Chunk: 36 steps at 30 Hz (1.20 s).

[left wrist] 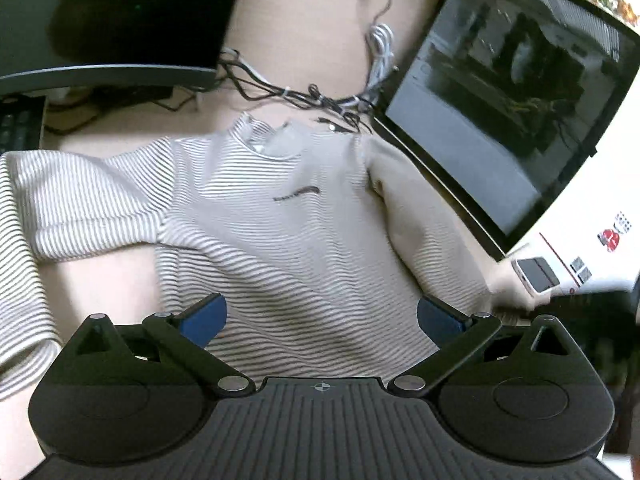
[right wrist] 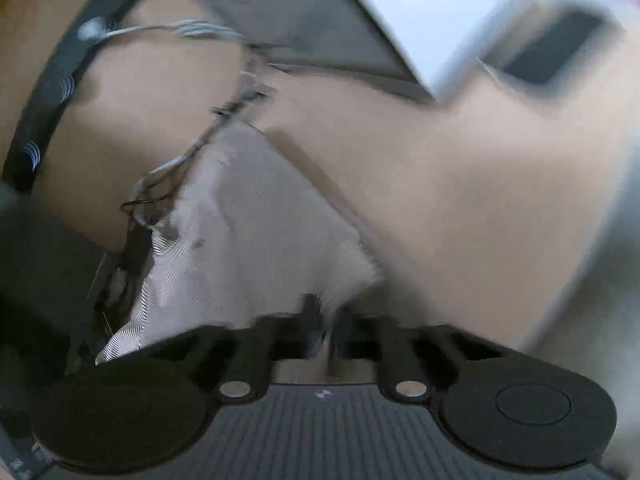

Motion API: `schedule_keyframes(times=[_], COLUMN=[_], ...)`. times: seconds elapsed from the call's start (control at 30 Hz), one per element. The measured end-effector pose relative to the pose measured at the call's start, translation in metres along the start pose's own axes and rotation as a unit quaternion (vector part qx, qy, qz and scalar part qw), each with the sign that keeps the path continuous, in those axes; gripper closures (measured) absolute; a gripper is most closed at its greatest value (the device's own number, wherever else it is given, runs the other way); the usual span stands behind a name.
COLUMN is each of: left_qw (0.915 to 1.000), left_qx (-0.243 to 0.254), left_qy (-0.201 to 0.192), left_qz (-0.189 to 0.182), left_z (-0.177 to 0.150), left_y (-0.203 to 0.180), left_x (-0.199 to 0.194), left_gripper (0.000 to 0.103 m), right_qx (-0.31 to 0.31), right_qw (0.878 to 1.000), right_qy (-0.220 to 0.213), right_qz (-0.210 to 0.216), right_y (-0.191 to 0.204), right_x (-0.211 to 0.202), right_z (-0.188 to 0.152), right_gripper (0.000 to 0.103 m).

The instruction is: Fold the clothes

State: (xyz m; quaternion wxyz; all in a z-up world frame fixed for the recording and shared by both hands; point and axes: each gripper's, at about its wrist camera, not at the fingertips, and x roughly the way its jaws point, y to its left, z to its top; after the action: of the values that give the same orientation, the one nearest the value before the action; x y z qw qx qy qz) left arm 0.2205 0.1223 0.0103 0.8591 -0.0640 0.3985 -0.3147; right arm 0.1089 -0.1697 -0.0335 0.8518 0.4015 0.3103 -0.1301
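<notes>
A white and grey striped long-sleeved shirt (left wrist: 280,224) lies flat on the beige table, collar toward the far side. Its right sleeve (left wrist: 424,232) is folded over with the plain inside showing. My left gripper (left wrist: 320,316) hovers open over the shirt's lower body, blue pads spread wide with only cloth beneath them. In the blurred right wrist view, my right gripper (right wrist: 326,320) is shut on the end of the sleeve (right wrist: 256,232), which stretches away from the fingers toward the collar.
A dark monitor (left wrist: 508,112) stands at the right, another screen (left wrist: 120,16) at the far left. Tangled cables (left wrist: 304,96) lie just beyond the collar. A white box (left wrist: 592,236) with a small device (left wrist: 538,274) sits at the right. A keyboard (left wrist: 20,128) shows at the left edge.
</notes>
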Motion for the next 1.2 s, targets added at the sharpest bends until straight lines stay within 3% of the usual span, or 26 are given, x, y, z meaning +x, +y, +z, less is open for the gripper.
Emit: schedule_keyframes(times=[0.07,0.13,0.2,0.27,0.4,0.53,0.7,0.77,0.8,0.87,0.9,1.07,1.2], left_qw=[0.9998,0.9992,0.9981,0.9962,0.9909,0.9829,0.9755,0.9719,0.9700,0.9690,0.9685,0.9697,0.9674], left_qx=[0.000,-0.008,-0.017,-0.023,-0.035,-0.020,-0.006,0.000,0.003,0.008,0.010,0.029,0.096], left_qy=[-0.012,-0.025,-0.037,-0.052,-0.069,-0.069,-0.054,-0.047,-0.044,-0.043,-0.043,-0.034,-0.017], left_qz=[0.014,0.030,0.046,0.066,0.111,0.170,0.213,0.230,0.239,0.243,0.245,0.240,0.234], left_z=[0.004,0.007,0.010,0.008,-0.002,-0.019,-0.032,-0.038,-0.040,-0.041,-0.042,-0.038,-0.037], left_y=[-0.004,-0.005,-0.005,-0.003,0.012,0.031,0.050,0.057,0.061,0.067,0.070,0.083,0.082], left_x=[-0.006,-0.009,-0.012,-0.017,-0.036,-0.058,-0.072,-0.078,-0.081,-0.082,-0.082,-0.074,-0.062], left_gripper=[0.000,0.000,0.000,0.000,0.000,0.000,0.000,0.000,0.000,0.000,0.000,0.000,0.002], right_qx=[-0.064,-0.132,-0.176,-0.215,-0.247,-0.273,-0.292,-0.299,-0.300,-0.306,-0.311,-0.330,-0.340], right_qw=[0.996,0.982,0.967,0.954,0.943,0.936,0.929,0.927,0.924,0.920,0.918,0.912,0.914], right_qy=[-0.057,-0.121,-0.153,-0.167,-0.154,-0.096,-0.038,-0.028,-0.027,-0.037,-0.045,-0.046,-0.033], right_qz=[0.034,0.067,0.097,0.124,0.164,0.201,0.225,0.226,0.233,0.241,0.243,0.239,0.219], right_y=[0.027,0.058,0.084,0.108,0.144,0.183,0.212,0.224,0.229,0.237,0.240,0.237,0.214], right_x=[-0.018,-0.045,-0.061,-0.066,-0.045,0.002,0.049,0.065,0.071,0.077,0.075,0.067,0.056], right_z=[0.040,0.082,0.114,0.139,0.166,0.159,0.124,0.112,0.108,0.102,0.098,0.081,0.064], right_gripper=[0.099,0.099,0.099,0.099,0.099,0.099,0.099,0.097,0.091,0.072,0.069,0.067,0.061])
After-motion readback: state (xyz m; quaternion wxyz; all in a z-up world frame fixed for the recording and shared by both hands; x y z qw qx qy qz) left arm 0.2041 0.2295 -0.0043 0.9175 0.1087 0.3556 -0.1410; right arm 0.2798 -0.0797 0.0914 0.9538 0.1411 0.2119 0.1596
